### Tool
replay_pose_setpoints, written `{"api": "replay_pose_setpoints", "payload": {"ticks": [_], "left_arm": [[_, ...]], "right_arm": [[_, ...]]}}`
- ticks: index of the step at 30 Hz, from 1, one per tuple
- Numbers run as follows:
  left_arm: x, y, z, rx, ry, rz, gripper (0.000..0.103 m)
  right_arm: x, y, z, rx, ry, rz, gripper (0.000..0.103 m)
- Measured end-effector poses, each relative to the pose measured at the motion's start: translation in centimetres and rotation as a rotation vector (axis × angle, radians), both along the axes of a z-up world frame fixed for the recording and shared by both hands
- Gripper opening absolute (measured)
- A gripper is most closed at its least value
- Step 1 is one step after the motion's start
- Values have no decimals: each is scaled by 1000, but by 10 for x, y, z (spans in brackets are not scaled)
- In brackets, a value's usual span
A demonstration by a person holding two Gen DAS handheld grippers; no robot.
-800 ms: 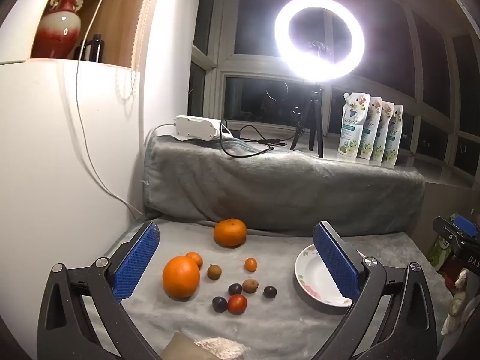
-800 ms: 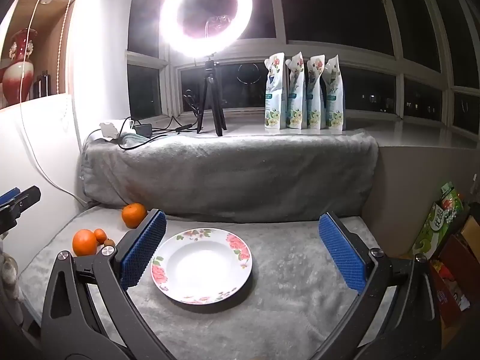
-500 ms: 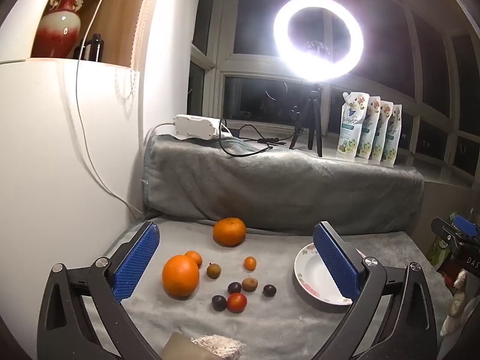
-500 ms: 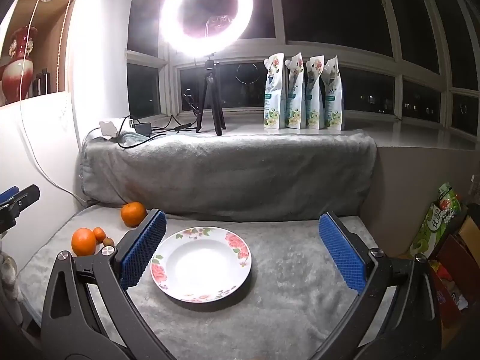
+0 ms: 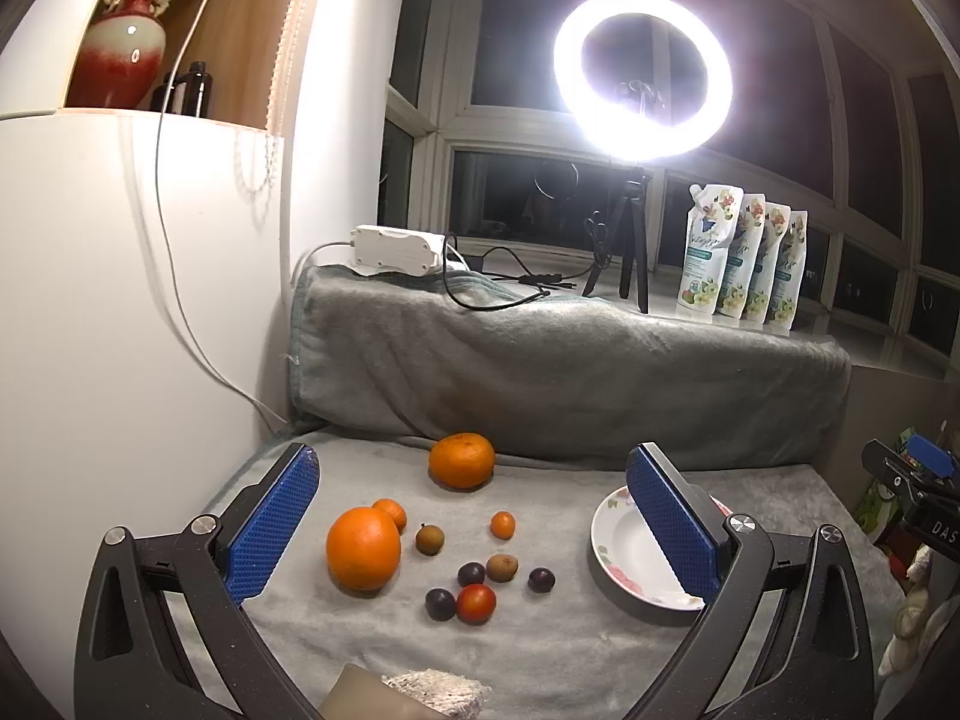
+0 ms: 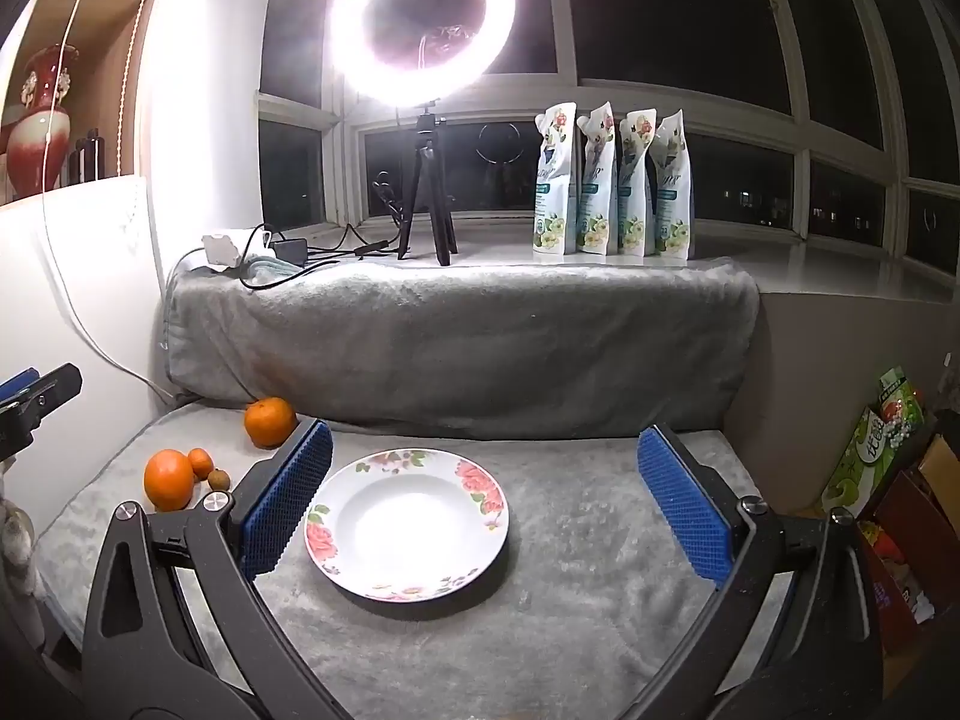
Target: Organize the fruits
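Nothing notable has shifted since the earlier frames; both grippers hover as before.

Left wrist view: left gripper (image 5: 471,516), blue-padded jaws spread fully, empty, touching nothing. On the grey fleece blanket (image 5: 540,648) beneath: large orange (image 5: 363,549), tangerine (image 5: 461,460) further back, small red and dark fruits (image 5: 476,603) clustered between.

Right wrist view: right gripper (image 6: 483,504) likewise wide, empty, above the white floral-rimmed plate (image 6: 408,525), which is bare. Fruits lie left of it.

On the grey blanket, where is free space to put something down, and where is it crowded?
Free: the blanket right of the plate, and the empty plate itself. Also the strip between the fruits and the plate. Crowded: around the big orange and the small fruits beside it.
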State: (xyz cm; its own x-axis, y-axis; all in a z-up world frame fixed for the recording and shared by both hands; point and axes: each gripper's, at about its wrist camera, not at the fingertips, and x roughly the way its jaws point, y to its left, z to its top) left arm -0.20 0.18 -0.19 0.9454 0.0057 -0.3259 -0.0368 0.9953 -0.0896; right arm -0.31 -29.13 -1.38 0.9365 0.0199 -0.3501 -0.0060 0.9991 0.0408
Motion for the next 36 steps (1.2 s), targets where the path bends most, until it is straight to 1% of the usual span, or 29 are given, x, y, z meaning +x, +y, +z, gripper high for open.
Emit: {"api": "replay_pose_setpoints", "payload": {"ticks": [36], "left_arm": [[-1, -7, -3, 13, 2, -3, 102]], "right_arm": [[2, -7, -3, 17, 9, 5, 103]]}}
